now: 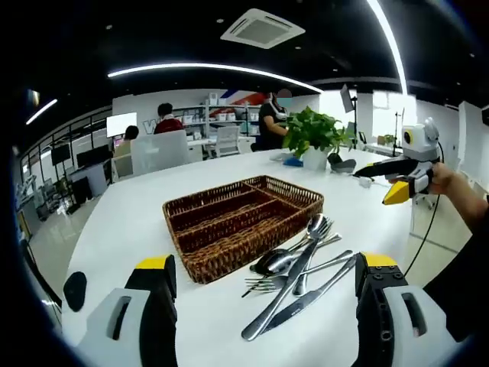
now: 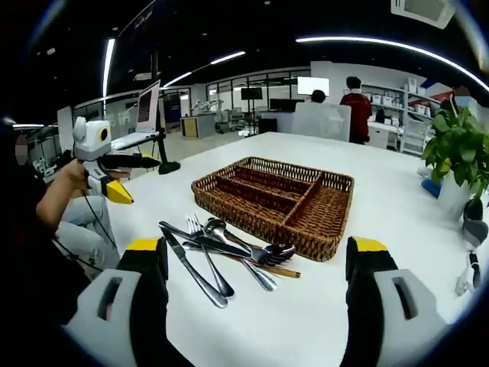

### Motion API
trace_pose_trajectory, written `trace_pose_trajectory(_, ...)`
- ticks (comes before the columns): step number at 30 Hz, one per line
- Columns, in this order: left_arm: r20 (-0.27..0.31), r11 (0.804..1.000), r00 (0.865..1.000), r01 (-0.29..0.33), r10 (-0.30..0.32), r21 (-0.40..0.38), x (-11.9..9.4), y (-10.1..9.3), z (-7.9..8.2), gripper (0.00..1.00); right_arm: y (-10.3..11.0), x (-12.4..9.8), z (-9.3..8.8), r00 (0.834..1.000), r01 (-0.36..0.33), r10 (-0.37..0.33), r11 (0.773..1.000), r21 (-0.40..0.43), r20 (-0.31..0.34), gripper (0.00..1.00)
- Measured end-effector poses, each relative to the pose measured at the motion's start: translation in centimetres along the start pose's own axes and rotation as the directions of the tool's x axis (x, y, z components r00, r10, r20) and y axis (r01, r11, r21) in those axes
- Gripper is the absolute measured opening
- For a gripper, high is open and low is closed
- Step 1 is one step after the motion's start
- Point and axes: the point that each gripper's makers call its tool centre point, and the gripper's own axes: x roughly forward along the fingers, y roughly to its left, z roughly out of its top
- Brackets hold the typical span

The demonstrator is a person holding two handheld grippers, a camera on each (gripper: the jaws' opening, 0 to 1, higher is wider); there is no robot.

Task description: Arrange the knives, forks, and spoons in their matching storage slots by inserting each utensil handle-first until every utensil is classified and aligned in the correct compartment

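Your left hand-held gripper [image 1: 260, 306] and right hand-held gripper [image 2: 256, 287] both gape wide, empty, over the utensil pile [image 1: 298, 267] beside the wicker tray [image 1: 237, 218] on the tabletop [image 1: 130, 222].

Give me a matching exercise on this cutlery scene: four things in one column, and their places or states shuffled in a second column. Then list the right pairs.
Things
1. wicker tray
2. cutlery pile
3. potted plant
4. left gripper

Places or states
A. lying loose on the white table, beside the tray
B. compartments with nothing in them
C. standing at the table's far side, beyond the tray
D. open, fingers apart, holding nothing

Pairs: 1-B, 2-A, 3-C, 4-D
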Motion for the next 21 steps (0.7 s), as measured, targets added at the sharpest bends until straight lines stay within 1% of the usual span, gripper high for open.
trace_pose_trajectory(21, -0.008, 1.000, 1.000, 0.012, -0.012, 0.008, -0.05, -0.28, -0.53, 1.00, 0.01, -0.20, -0.39, 1.000, 0.002, -0.002, 1.000, 0.005, -0.002, 1.00)
